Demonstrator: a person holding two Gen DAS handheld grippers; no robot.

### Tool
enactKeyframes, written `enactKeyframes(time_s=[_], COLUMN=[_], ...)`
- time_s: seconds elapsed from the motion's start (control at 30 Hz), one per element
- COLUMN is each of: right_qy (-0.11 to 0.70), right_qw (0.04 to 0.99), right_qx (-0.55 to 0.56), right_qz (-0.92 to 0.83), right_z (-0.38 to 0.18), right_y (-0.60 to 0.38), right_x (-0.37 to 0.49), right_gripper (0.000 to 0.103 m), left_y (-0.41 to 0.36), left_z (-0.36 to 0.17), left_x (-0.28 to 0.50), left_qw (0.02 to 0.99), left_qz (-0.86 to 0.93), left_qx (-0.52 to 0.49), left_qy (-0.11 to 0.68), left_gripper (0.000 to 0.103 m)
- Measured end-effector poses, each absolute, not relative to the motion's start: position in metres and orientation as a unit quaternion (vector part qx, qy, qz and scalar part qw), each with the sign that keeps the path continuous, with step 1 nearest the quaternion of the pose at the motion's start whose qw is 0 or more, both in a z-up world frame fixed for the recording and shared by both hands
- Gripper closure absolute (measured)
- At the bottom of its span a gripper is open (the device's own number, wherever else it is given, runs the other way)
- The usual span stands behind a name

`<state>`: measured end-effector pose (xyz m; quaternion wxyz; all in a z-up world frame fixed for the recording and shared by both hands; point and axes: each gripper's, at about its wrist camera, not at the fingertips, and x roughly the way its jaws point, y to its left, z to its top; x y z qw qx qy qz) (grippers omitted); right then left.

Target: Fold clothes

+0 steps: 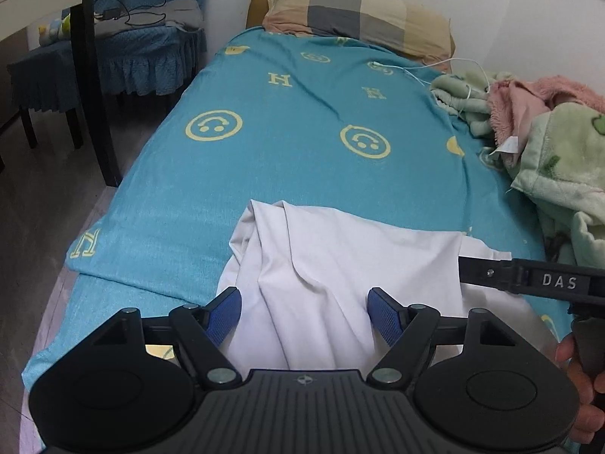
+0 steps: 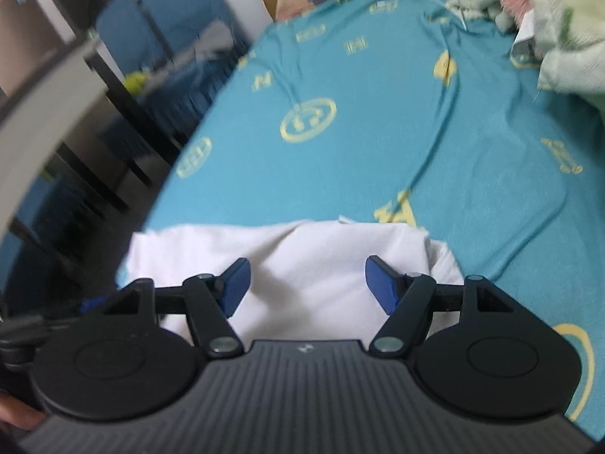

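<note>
My left gripper [image 1: 304, 316] stands open above the white garment [image 1: 340, 265], pads apart with cloth showing between them but nothing pinched. My right gripper [image 2: 304, 283] is likewise spread wide and holding nothing (its view is smeared, so I judge the pads clear of the fabric, not certain). The garment lies part-folded at the near end of the bed [image 1: 264, 132], its top layer rumpled into ridges. Beyond it the teal sheet runs to a pillow [image 1: 355, 11], with blankets [image 1: 559, 159] heaped on the right. The risk as I see it: a loose top layer may slide or spring open, or my next pinch may catch only one layer or drag the sheet up too.
</note>
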<state>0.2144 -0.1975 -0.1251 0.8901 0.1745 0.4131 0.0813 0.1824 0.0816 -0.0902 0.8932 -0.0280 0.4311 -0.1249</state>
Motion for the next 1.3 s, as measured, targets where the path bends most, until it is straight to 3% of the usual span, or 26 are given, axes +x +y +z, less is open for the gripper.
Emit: enactKeyframes(time_s=[0.5, 0.8, 1.07, 1.3], right_qy=[0.378, 0.388, 0.418, 0.421], right_qw=[0.913, 0.916, 0.903, 0.9], right_qx=[0.141, 0.091, 0.092, 0.105], right_qz=[0.061, 0.042, 0.04, 0.044], right_z=[-0.084, -0.089, -0.104, -0.106], right_y=[-0.181, -0.165, -0.165, -0.169], right_x=[0.15, 0.134, 0.142, 0.142], right_gripper=[0.034, 0.034, 0.034, 0.034], left_y=[0.071, 0.081, 0.078, 0.092], left_z=[-0.045, -0.067, -0.064, -0.038], left_x=[0.117, 0.123, 0.122, 0.099], left_qw=[0.918, 0.893, 0.891, 0.869], left_qz=[-0.132, -0.111, -0.103, -0.135], left_qx=[0.003, -0.008, -0.002, -0.148], left_qy=[0.373, 0.435, 0.442, 0.452], left_gripper=[0.027, 0.027, 0.027, 0.023])
